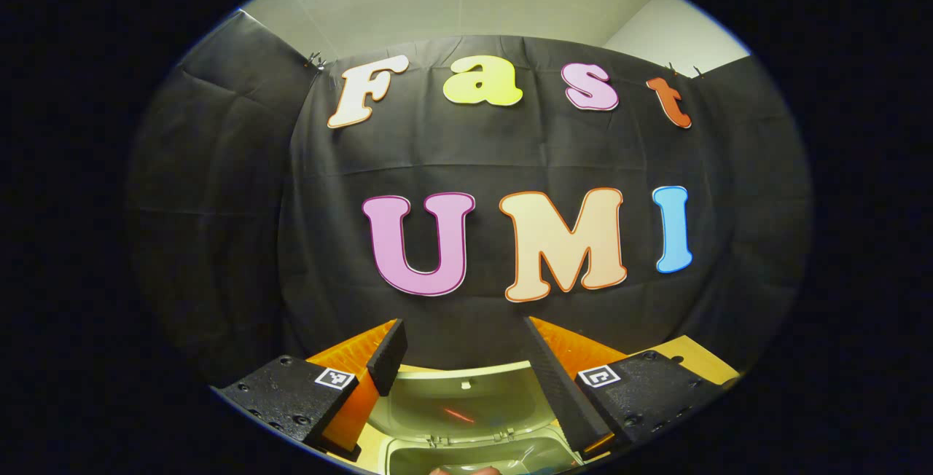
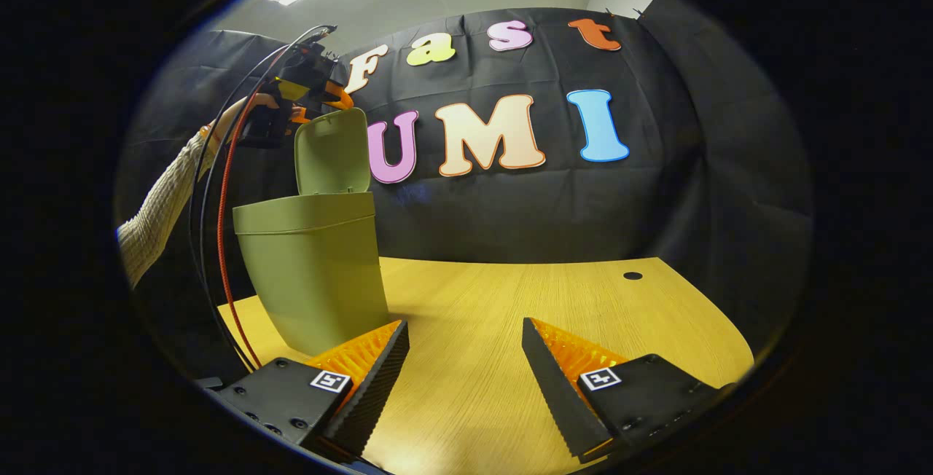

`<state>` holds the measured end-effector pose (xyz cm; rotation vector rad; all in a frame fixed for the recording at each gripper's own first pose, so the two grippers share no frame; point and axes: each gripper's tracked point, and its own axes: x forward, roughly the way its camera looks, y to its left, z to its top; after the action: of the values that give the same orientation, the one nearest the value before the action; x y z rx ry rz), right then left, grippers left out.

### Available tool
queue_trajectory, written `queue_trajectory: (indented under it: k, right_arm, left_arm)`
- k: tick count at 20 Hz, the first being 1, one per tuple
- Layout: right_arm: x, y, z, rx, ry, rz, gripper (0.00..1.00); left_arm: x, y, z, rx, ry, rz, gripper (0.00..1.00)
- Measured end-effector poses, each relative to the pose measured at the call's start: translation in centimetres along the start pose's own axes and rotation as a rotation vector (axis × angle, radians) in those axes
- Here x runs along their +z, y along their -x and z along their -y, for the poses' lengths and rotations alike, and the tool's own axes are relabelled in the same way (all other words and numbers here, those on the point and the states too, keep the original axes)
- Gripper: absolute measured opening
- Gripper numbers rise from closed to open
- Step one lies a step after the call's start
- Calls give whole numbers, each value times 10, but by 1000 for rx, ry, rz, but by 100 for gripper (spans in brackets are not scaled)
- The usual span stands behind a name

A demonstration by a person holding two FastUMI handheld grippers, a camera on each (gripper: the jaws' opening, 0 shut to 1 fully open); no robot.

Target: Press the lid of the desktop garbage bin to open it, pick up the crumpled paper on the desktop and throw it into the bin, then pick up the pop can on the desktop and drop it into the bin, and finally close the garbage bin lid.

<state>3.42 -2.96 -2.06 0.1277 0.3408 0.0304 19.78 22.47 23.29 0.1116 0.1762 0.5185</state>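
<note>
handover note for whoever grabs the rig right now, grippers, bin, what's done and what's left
Left gripper: open, holding nothing, poised above the open garbage bin; in the right gripper view it sits by the top of the raised lid.
Right gripper: open, holding nothing, low over the wooden desktop, to the right of the bin.
Bin: upright on the desktop, lid standing up. In the left gripper view something lies inside near the bottom edge, too cut off to identify.
Done: lid opened.
Left: close the lid; confirm the paper and can are in the bin.

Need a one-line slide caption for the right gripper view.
Right tool open above the desk; left tool held over the bin, its lid standing open.
</note>
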Motion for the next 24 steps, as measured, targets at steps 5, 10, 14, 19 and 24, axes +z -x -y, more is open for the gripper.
queue_trajectory:
  k: [5,10,14,19,24]
  right_arm:
    - [-1,-2,-5,-1,15,-9,98]
    - [-1,-1,-13,11,34,-9,98]
    - [-1,-1,-16,20,42,-11,98]
    - [-5,-4,-17,18,42,-22,98]
    - [-4,-3,-18,27,45,-20,98]
  left_arm:
    - [-8,46,16,-77,0,15,95]
    - [-35,84,35,-172,-4,25,93]
    - [-57,106,35,-184,-9,61,96]
    - [-100,130,43,-182,-19,71,93]
    - [-136,134,45,-168,-25,37,94]
